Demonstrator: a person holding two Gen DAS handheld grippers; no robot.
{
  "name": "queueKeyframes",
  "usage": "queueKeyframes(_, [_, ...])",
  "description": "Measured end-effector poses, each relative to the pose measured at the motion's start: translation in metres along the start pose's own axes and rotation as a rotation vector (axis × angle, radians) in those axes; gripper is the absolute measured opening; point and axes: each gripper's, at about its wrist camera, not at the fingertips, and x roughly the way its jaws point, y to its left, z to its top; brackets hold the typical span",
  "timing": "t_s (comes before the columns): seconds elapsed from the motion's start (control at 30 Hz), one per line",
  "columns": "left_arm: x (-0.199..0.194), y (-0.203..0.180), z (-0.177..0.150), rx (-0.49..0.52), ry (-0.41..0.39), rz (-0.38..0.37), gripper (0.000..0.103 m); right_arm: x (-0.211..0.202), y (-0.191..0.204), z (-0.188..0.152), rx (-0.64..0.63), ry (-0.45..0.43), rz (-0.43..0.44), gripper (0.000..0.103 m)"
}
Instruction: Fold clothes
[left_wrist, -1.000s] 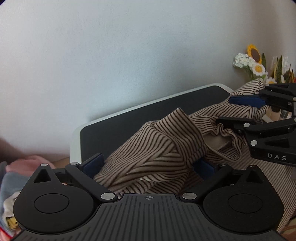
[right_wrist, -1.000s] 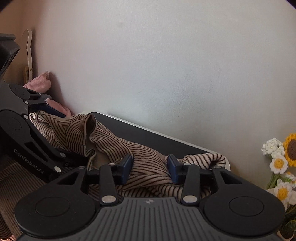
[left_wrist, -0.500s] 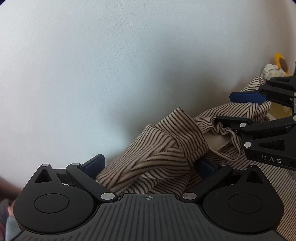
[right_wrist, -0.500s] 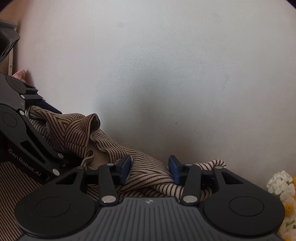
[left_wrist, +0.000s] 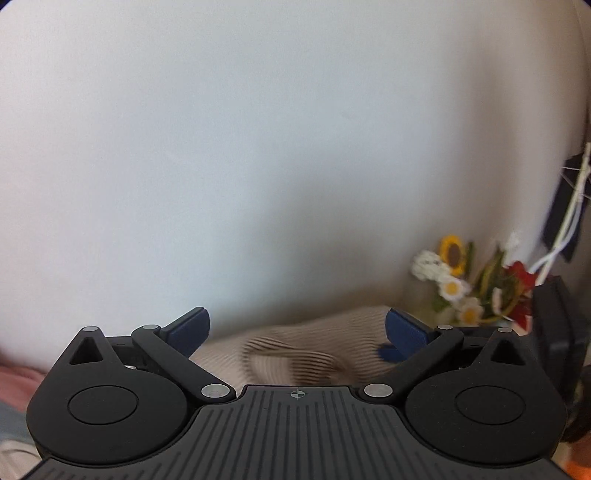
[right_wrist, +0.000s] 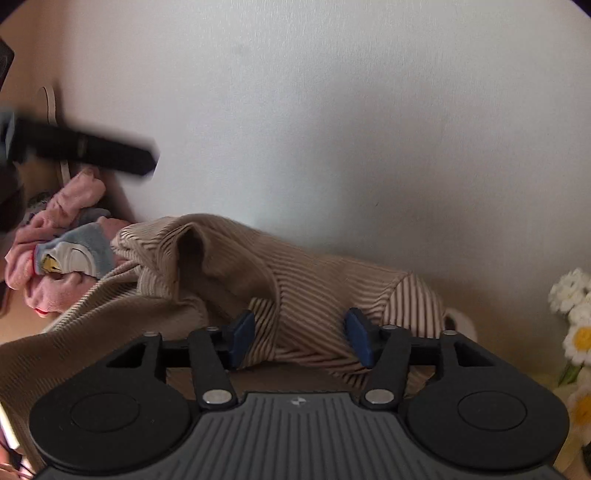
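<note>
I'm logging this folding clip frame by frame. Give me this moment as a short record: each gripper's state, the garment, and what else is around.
left gripper: open, fingers wide apart, nothing between them
right gripper: open, striped cloth lies between the fingers, pads not closed on it
garment: striped brown sweater, crumpled in a heap near the wall
other clothes: pink and grey pile, left of the sweater
backdrop: pale wall; flowers at right
image quality: left view motion-blurred
</note>
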Motion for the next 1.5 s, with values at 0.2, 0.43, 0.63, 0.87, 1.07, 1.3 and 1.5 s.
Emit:
queueKeyframes(0.2, [0.061,0.025,-0.048,-0.141,0.243,0.075,0.103,-0.014,-0.008,0.002,0.026,0.028,0.044,0.053])
queueKeyframes(0.43, [0.059,0.017,-0.056,-0.112,0.243,0.118,0.103,-0.020,-0.022,0.070,0.088,0.004,0.236,0.068])
queueKeyframes(0.63, [0.060,0.011,-0.060,-0.085,0.238,0.139,0.103,0.072,0.017,0.097,-0.040,0.141,0.289,0.069])
queueKeyframes(0.87, [0.059,0.003,-0.069,-0.036,0.211,0.156,0.103,0.091,0.026,0.067,0.004,0.217,0.332,0.056])
queueKeyframes(1.07, [0.037,-0.003,-0.073,0.005,0.216,0.096,0.103,0.061,0.035,0.053,-0.055,0.141,0.324,0.033])
queueKeyframes(1.3, [-0.030,0.023,-0.076,-0.070,0.191,0.017,0.103,0.003,0.061,0.027,-0.243,-0.004,0.261,0.031])
queueKeyframes(1.5, [-0.060,0.030,-0.077,-0.029,0.170,-0.036,0.103,-0.008,0.064,0.011,-0.172,-0.006,0.265,0.031])
